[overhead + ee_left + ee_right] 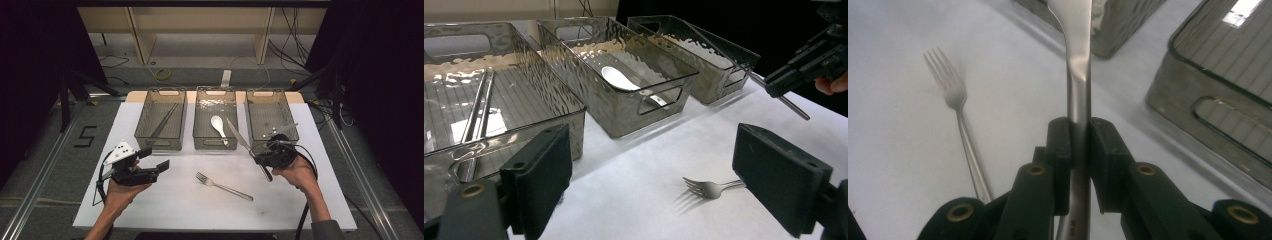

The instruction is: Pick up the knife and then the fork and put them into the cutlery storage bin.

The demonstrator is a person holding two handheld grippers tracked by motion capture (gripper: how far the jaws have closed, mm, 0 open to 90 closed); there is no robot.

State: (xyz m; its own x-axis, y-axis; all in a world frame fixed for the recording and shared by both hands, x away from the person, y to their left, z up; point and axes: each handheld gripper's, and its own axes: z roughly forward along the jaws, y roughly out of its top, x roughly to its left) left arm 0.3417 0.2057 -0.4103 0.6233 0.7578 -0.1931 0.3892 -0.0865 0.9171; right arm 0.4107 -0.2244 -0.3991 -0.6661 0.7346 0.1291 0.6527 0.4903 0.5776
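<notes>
My right gripper (1079, 145) has its jaws clamped on the handle of a knife (239, 136). The blade rises past the pads, with the butt of the handle sticking out below the gripper toward me. In the high view the knife hangs above the surface (165, 200), slanting up and away, its tip over the gap between the middle bin (199, 120) and the right bin (289, 117). I judge the grip sits low on the handle so the blade is free to go in first. The right bin looks empty, so that is where I expect the knife belongs.

My left gripper (150, 167) hovers over the near left of the surface with its jaws wide apart and nothing between them. It faces right, toward the fork (223, 186), which lies flat on the surface with the tines toward the bins. I read that as waiting its turn, ready to take the fork next and well clear of the knife.

The three bins stand side by side along the far edge. A pair of chopsticks (164, 120) lies in the left bin (145, 120), and a white spoon (218, 126) lies in the middle one. That suggests one kind of cutlery goes in each. In the left gripper view the right gripper (809, 62) holds the knife just beside the right bin's near corner, so only a short carry is left. I need to watch that the blade clears the rim.
</notes>
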